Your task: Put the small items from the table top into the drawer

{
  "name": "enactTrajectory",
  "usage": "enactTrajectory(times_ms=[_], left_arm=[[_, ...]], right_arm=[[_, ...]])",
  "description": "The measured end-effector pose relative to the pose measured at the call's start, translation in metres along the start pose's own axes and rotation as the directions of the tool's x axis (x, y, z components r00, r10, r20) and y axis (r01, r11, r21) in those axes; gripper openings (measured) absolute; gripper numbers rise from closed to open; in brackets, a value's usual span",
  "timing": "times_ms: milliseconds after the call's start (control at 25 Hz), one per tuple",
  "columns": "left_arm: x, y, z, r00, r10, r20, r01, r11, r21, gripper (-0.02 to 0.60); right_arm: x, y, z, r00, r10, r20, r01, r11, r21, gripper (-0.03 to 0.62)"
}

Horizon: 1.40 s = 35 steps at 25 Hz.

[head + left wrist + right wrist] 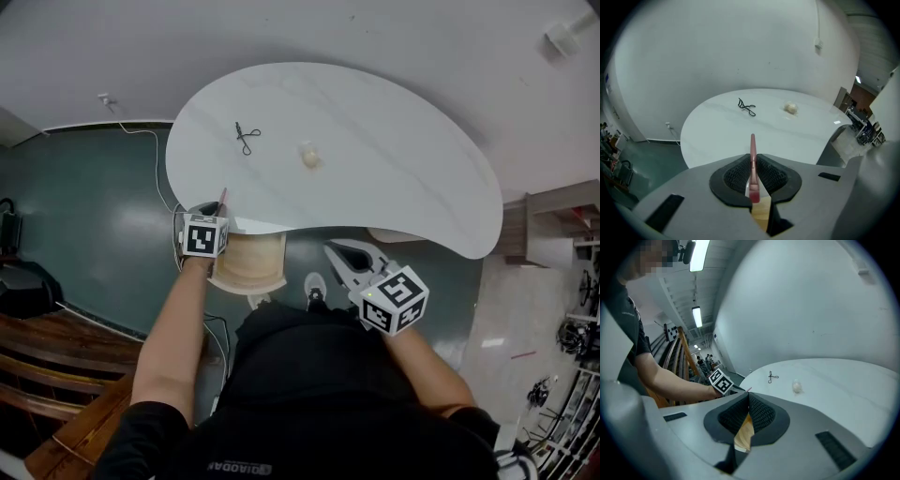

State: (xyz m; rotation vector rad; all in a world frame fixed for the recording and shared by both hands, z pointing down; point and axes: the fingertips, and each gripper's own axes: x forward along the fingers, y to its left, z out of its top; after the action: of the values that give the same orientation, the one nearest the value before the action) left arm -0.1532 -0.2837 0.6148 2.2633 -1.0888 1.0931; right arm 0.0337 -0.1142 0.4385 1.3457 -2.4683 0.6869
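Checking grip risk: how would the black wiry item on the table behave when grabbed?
The black wiry item looks thin and light, so it is probably easy to lift. Its loops seem to lie flat on the table, so a grip may slip off.

— Any print to read here?
— Just one line: white lettering (236, 466) low on the black shirt (309, 394), upside down in the head view, seemingly "QIAODAN".
— And on the white cube at the left (204, 235) and the white cube at the right (395, 300)?
— Only black square marker patterns; no letters or digits to make out.
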Motion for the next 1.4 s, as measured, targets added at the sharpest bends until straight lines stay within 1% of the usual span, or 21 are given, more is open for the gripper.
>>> enactTrajectory(times_ms=[160, 240, 320, 400, 480, 560, 600, 680, 760, 840, 1000, 1080, 1200, 1320, 1360, 1400], left_arm=[[-0.022, -0.017, -0.018, 1.000, -0.018, 0.024, 0.018, 1.000, 0.007, 0.055], [-0.031, -0.026, -0.026, 0.999, -0.032, 0.034, 0.031, 0.999, 0.024, 0.055], [-0.038, -0.035, -0.036, 0.998, -0.047, 0.035, 0.044, 0.997, 0.066, 0.055], [-0.041, -0.046, -0.049, 0.998, -0.062, 0.018, 0.059, 0.988, 0.143, 0.055], [-0.039, -0.058, -0.065, 0.997, -0.080, -0.023, 0.083, 0.967, 0.242, 0.055], [-0.032, -0.070, -0.083, 0.991, -0.098, -0.088, 0.122, 0.934, 0.336, 0.055], [-0.027, -0.076, -0.092, 0.987, -0.105, -0.124, 0.145, 0.917, 0.373, 0.055], [-0.014, -0.083, -0.110, 0.974, -0.116, -0.193, 0.189, 0.890, 0.416, 0.055], [0.001, -0.087, -0.124, 0.961, -0.123, -0.249, 0.223, 0.875, 0.429, 0.055], [0.019, -0.087, -0.136, 0.947, -0.126, -0.296, 0.249, 0.870, 0.425, 0.055], [0.053, -0.087, -0.158, 0.919, -0.122, -0.375, 0.276, 0.879, 0.389, 0.055], [0.067, -0.087, -0.165, 0.910, -0.118, -0.398, 0.280, 0.882, 0.379, 0.055], [0.085, -0.090, -0.173, 0.900, -0.117, -0.419, 0.293, 0.875, 0.385, 0.055], [0.100, -0.094, -0.182, 0.876, -0.127, -0.465, 0.323, 0.870, 0.372, 0.055], [0.104, -0.094, -0.182, 0.874, -0.129, -0.469, 0.327, 0.870, 0.370, 0.054], [0.109, -0.095, -0.178, 0.878, -0.128, -0.461, 0.323, 0.869, 0.375, 0.055]], right_arm=[[0.015, 0.008, 0.006, 0.998, 0.056, 0.001, -0.056, 0.998, -0.002, 0.000], [0.022, 0.013, 0.010, 0.997, 0.081, 0.000, -0.081, 0.997, -0.011, 0.000], [0.029, 0.017, 0.012, 0.995, 0.103, -0.004, -0.103, 0.994, -0.021, 0.000], [0.034, 0.021, 0.012, 0.993, 0.121, -0.010, -0.121, 0.992, -0.029, 0.000], [0.038, 0.023, 0.013, 0.991, 0.132, -0.015, -0.133, 0.991, -0.032, 0.000], [0.040, 0.024, 0.013, 0.990, 0.137, -0.018, -0.137, 0.990, -0.032, 0.000], [0.040, 0.024, 0.012, 0.991, 0.135, -0.020, -0.136, 0.990, -0.033, 0.000], [0.039, 0.023, 0.010, 0.992, 0.126, -0.026, -0.126, 0.991, -0.031, 0.000], [0.036, 0.020, 0.006, 0.993, 0.109, -0.033, -0.110, 0.994, -0.023, 0.000], [0.031, 0.015, 0.001, 0.995, 0.088, -0.039, -0.088, 0.996, -0.010, 0.000], [0.018, 0.006, -0.015, 0.997, 0.043, -0.064, -0.042, 0.999, 0.018, 0.000], [0.012, 0.003, -0.023, 0.997, 0.024, -0.077, -0.021, 0.999, 0.034, 0.000], [0.003, 0.000, -0.033, 0.996, -0.001, -0.094, 0.007, 0.998, 0.061, 0.000], [-0.003, -0.004, -0.043, 0.994, -0.025, -0.107, 0.033, 0.996, 0.081, 0.000], [-0.005, -0.005, -0.046, 0.993, -0.033, -0.112, 0.043, 0.995, 0.086, 0.000], [-0.008, -0.006, -0.050, 0.992, -0.043, -0.116, 0.054, 0.994, 0.092, 0.000]])
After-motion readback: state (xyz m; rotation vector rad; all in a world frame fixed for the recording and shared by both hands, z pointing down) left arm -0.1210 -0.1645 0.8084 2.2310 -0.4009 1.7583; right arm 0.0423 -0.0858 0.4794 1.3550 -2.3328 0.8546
